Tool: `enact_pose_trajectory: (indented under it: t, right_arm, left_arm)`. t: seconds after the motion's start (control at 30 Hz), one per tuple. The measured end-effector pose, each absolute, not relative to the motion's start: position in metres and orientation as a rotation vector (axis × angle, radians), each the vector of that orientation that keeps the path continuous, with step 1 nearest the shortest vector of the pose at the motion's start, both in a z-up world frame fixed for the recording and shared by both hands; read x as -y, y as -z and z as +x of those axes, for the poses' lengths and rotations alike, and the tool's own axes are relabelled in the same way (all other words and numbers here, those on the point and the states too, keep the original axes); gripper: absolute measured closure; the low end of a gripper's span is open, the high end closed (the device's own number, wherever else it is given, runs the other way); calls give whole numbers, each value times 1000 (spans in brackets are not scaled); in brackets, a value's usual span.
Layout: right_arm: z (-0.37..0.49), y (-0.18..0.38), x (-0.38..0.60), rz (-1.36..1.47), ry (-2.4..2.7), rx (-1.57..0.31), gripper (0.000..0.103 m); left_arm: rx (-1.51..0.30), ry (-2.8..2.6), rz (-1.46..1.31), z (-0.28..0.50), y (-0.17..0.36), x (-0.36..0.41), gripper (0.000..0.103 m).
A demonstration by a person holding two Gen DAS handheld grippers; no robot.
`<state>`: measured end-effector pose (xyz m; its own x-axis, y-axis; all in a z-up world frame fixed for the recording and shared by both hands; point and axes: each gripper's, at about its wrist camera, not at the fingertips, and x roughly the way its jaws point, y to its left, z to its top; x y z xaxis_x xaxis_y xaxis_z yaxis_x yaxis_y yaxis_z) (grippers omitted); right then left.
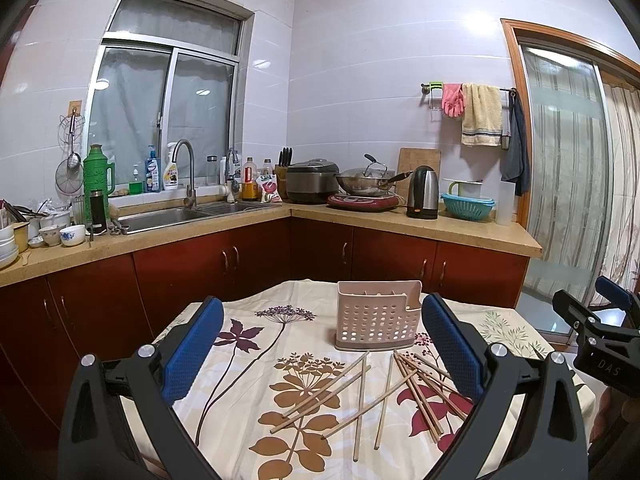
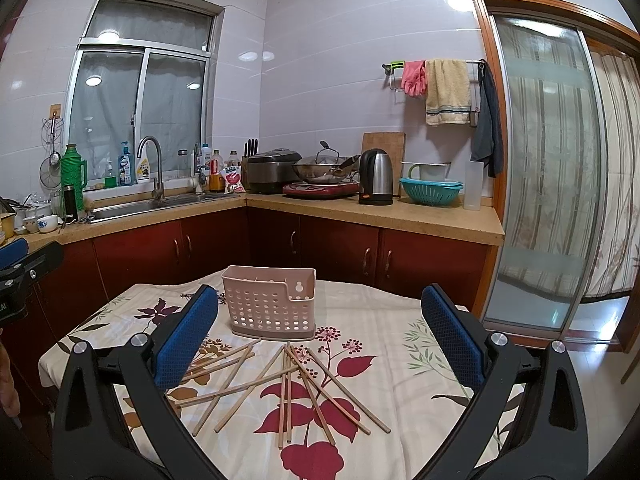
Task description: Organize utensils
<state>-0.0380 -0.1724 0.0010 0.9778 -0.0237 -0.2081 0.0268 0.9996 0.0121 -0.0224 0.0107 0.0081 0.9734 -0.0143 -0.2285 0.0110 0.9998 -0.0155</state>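
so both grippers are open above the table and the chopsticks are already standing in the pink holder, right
Not quite. Both the left gripper and right gripper are open above the table, but the chopsticks lie scattered on the cloth in front of the pink holder, as the right wrist view shows.

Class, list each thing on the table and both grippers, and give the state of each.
Left gripper: open, holding nothing.
Right gripper: open, holding nothing.
Chopsticks: scattered flat on the cloth, crossing one another.
Utensil holder: upright behind the chopsticks; contents cannot be told.
Tablecloth: spread over the table.
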Motion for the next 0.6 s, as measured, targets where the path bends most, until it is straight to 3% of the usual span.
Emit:
enact_pose_trajectory:
  t: [0.6]
  right_arm:
    - [-38,2,170,12,23,-210,4]
  left_arm:
    - [-231,13,-16,-22,-8,-10,6]
